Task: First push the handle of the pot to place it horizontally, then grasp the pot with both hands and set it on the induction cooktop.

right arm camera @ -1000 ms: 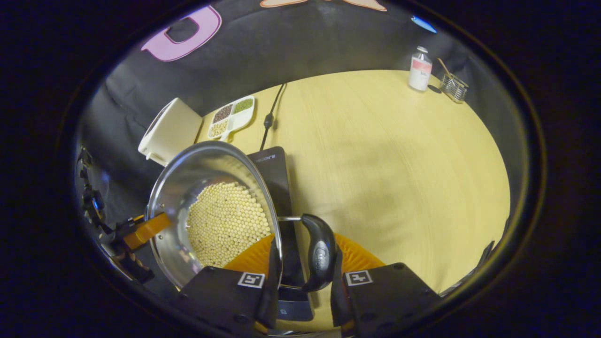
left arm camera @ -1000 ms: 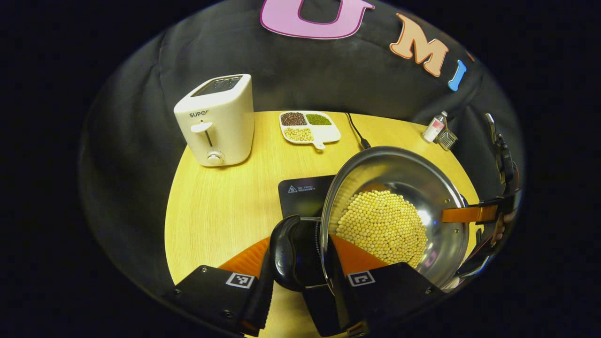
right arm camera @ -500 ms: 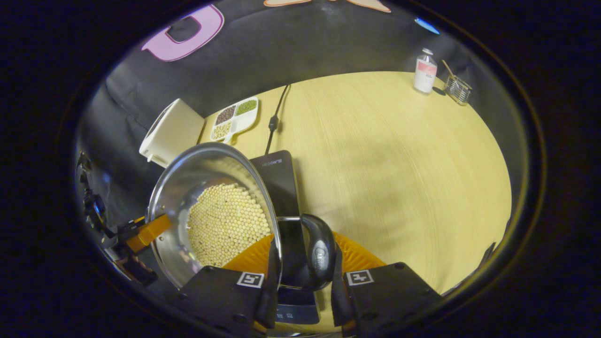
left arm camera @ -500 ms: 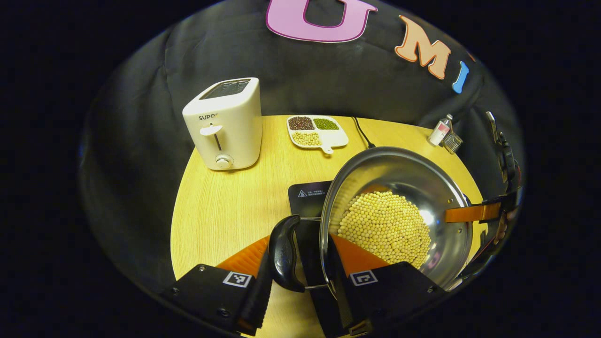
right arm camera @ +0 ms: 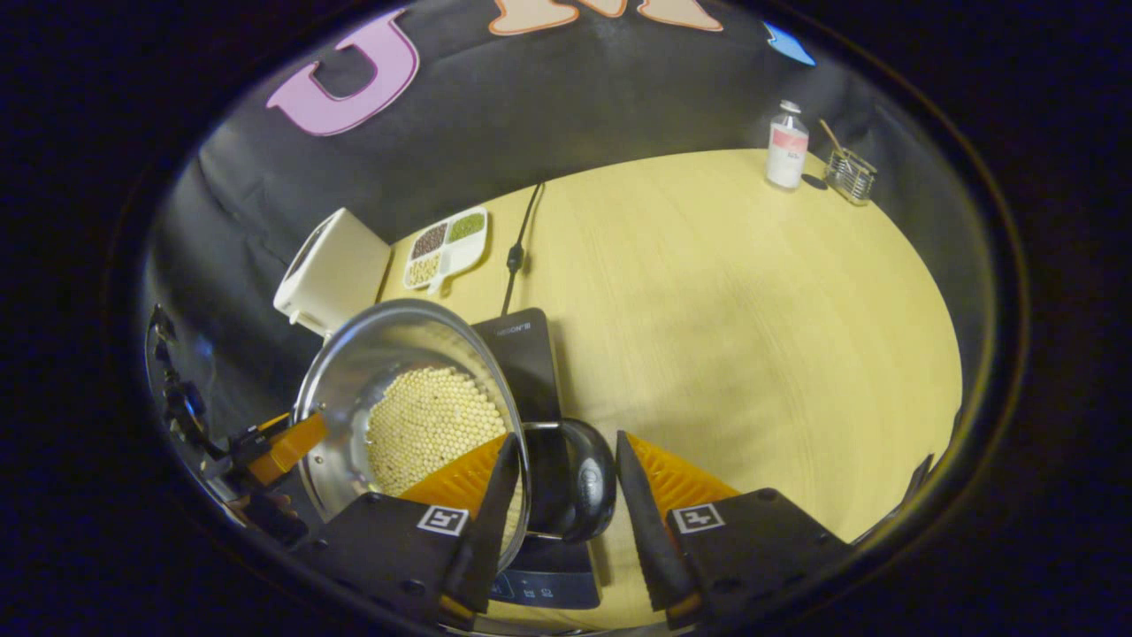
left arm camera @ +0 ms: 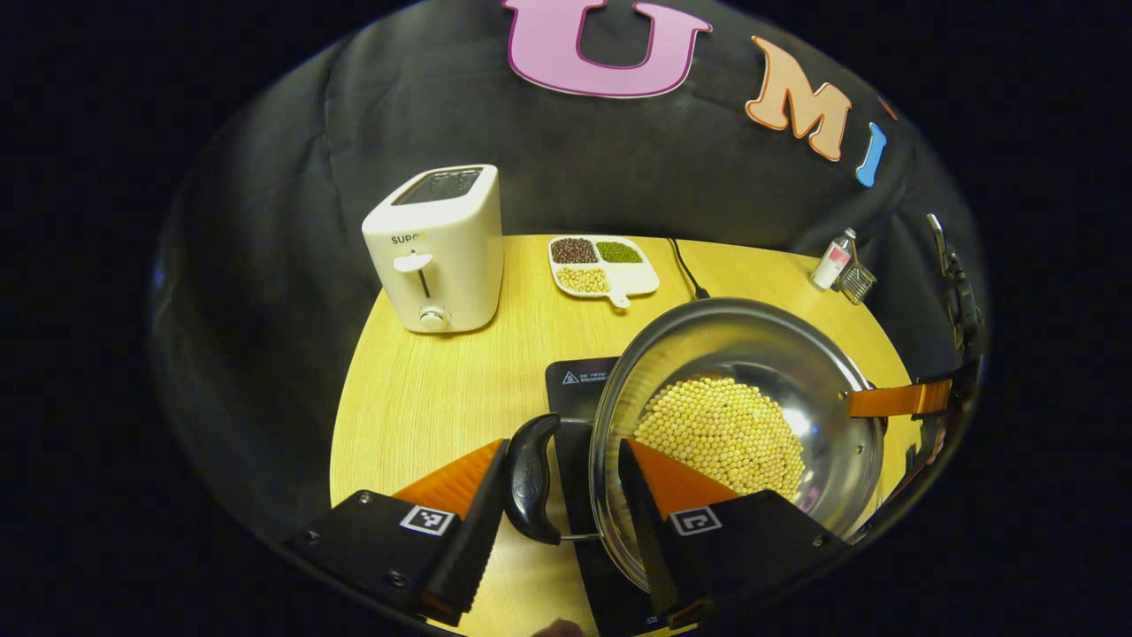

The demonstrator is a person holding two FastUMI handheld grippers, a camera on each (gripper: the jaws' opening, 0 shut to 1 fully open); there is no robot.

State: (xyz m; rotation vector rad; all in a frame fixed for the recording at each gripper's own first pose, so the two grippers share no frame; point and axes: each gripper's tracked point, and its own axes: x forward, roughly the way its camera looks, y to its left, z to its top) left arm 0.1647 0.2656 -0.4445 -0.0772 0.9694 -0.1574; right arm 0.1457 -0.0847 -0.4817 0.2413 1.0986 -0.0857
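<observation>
Pot over cooktop, tools released

Your left tool (left arm camera: pixel 553 509) and right tool (right arm camera: pixel 557 522) stand apart, each straddling a pot (left arm camera: pixel 738 425) handle; the induction cooktop (right arm camera: pixel 522 341) lies directly beneath, ahead of both.

The white toaster (left arm camera: pixel 439 252) carries the partly visible letters "SUPO" on its front, and the black induction cooktop (left arm camera: pixel 575 387) bears a warning triangle beside print too small to read.
</observation>
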